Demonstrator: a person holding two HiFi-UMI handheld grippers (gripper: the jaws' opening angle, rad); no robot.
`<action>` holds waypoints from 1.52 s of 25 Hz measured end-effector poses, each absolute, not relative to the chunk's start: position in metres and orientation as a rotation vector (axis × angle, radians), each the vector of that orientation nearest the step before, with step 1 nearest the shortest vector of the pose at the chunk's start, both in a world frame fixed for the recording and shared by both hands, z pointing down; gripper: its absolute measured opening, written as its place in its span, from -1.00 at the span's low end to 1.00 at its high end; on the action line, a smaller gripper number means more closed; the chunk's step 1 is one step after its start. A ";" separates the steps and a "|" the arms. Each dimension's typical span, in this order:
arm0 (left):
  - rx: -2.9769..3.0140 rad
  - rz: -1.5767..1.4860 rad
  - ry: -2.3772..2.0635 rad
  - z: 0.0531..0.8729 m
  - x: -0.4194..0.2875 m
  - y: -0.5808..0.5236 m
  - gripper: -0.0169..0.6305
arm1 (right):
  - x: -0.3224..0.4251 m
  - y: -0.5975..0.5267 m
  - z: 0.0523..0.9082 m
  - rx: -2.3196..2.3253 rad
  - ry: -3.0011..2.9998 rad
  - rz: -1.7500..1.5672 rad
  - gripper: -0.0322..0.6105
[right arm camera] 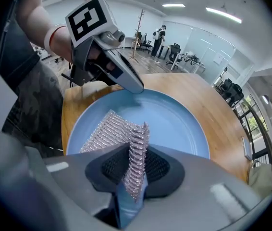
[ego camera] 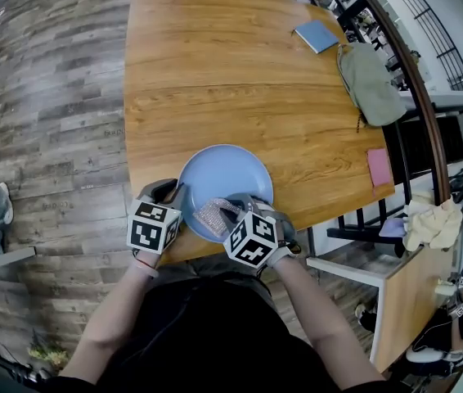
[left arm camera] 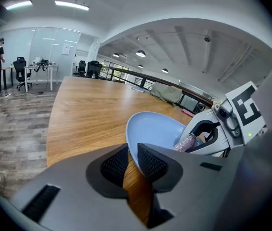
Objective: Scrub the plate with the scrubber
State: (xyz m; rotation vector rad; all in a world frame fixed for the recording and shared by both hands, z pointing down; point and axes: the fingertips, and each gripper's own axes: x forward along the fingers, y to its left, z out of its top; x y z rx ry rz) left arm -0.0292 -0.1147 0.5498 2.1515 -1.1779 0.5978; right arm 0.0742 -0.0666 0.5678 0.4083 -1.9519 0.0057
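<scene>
The wooden table (ego camera: 215,64) filled most of the head view, with a wood-plank floor (ego camera: 51,97) beside it. An olive bag (ego camera: 370,84) lay at the table's far right edge. The blue plate (ego camera: 231,174) sat at the near edge of the table, just in front of the person. The left gripper (left arm camera: 132,163) had its jaws closed onto the plate's near-left rim, which stood pinched between the pads. The right gripper (right arm camera: 132,170) was over the plate's near side, its jaws clamped on a fold of the silvery mesh scrubber (right arm camera: 107,131). The rest of the scrubber spread out on the plate's surface.
</scene>
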 end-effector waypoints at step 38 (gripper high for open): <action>2.081 0.574 -1.237 0.548 -0.035 -0.112 -0.79 | 0.120 -0.176 0.562 0.704 -1.857 -0.106 -0.65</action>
